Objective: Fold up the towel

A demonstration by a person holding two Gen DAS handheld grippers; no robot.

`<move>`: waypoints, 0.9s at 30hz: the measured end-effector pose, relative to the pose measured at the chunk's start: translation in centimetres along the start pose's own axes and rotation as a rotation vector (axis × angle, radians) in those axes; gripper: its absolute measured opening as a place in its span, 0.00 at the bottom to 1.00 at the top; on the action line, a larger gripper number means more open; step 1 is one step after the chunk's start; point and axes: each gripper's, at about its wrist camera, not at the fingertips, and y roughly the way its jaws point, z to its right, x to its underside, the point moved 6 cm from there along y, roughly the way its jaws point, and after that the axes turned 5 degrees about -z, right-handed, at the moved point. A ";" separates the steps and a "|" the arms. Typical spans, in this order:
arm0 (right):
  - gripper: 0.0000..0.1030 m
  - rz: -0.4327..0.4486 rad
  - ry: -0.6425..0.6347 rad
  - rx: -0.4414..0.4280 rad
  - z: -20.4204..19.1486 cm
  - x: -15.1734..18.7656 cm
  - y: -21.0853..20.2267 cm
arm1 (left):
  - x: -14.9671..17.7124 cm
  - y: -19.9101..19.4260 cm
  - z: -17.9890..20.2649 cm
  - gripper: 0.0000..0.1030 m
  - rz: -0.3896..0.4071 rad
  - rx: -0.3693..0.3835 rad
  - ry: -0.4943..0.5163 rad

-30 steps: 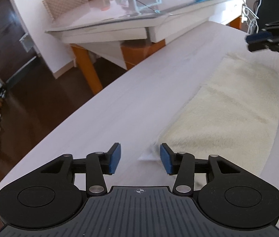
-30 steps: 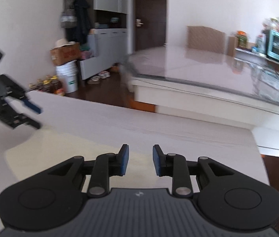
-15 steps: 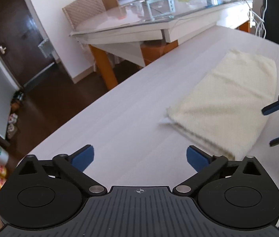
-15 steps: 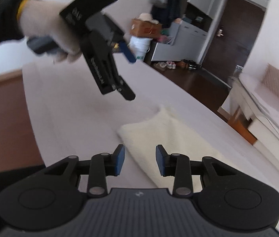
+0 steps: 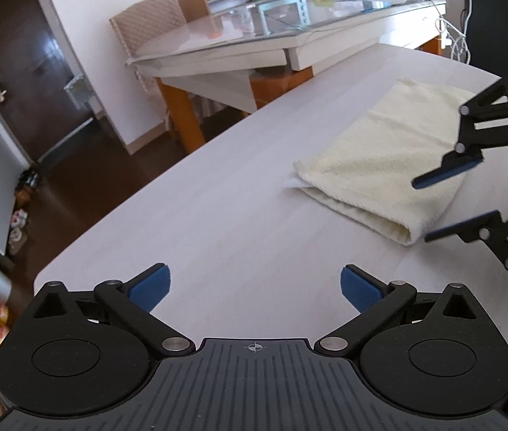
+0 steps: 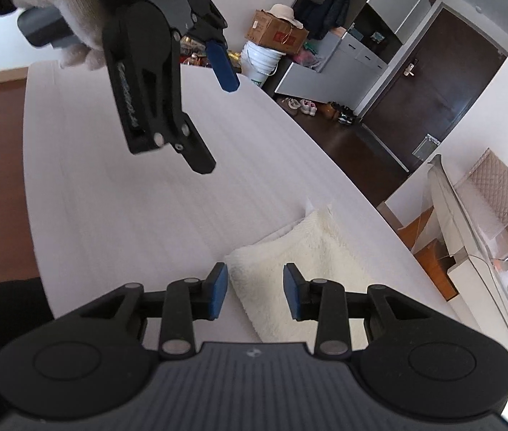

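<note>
- The left gripper (image 5: 255, 287) sits leftmost, above bare bench (image 5: 218, 222) and well to the left of the towel, jaws spread wide and holding nothing; the right wrist view shows it raised in a white-gloved hand (image 6: 63, 18).
- The towel (image 5: 386, 165), the landmark here, is cream terry, lies flat on the bench and is already doubled: stacked layers show along its near end, and a thin white corner pokes out at its left near corner.
- The right gripper (image 6: 255, 296) hovers at the towel's near right corner, jaws parted with nothing between them; its pads straddle the towel's edge from above, but whether they touch the cloth cannot be told.
- By my reading the towel needs either one more fold or only squaring up.
- Risks from here:
  - If the right gripper pinches only the top layer, the stack could peel apart, because the layers lie loose.
  - With the left gripper far from the towel, a one-sided lift could drag or skew the cloth across the smooth bench.
  - The protruding white corner suggests misaligned edges; another fold over it would lock that in.
</note>
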 end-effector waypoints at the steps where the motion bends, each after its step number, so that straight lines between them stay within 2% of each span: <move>1: 0.35 -0.004 -0.006 0.006 -0.1 0.0 0.1 | 0.0 0.0 0.0 1.00 0.001 0.000 0.002; 13: 0.34 -0.018 -0.051 0.034 -1.3 -0.3 0.7 | 0.8 0.4 0.8 1.00 -0.006 0.027 0.026; 16: 0.24 -0.018 -0.060 0.034 -1.5 -0.3 0.8 | 1.0 0.3 0.9 1.00 0.001 0.033 0.024; 17: 0.11 -0.018 -0.062 0.034 -1.6 -0.3 0.9 | 1.1 0.2 1.0 1.00 0.009 0.037 0.026; 21: 0.09 -0.019 -0.074 0.034 -2.0 -0.3 1.0 | 1.5 -0.5 1.7 1.00 0.041 0.053 0.087; 25: 0.09 0.016 0.039 -0.106 -0.7 -0.6 -0.8 | 1.8 -1.0 2.6 1.00 0.086 0.063 0.171; 27: 0.09 0.041 0.085 -0.181 0.2 -0.7 -1.8 | 1.8 -1.3 3.5 1.00 0.120 0.057 0.250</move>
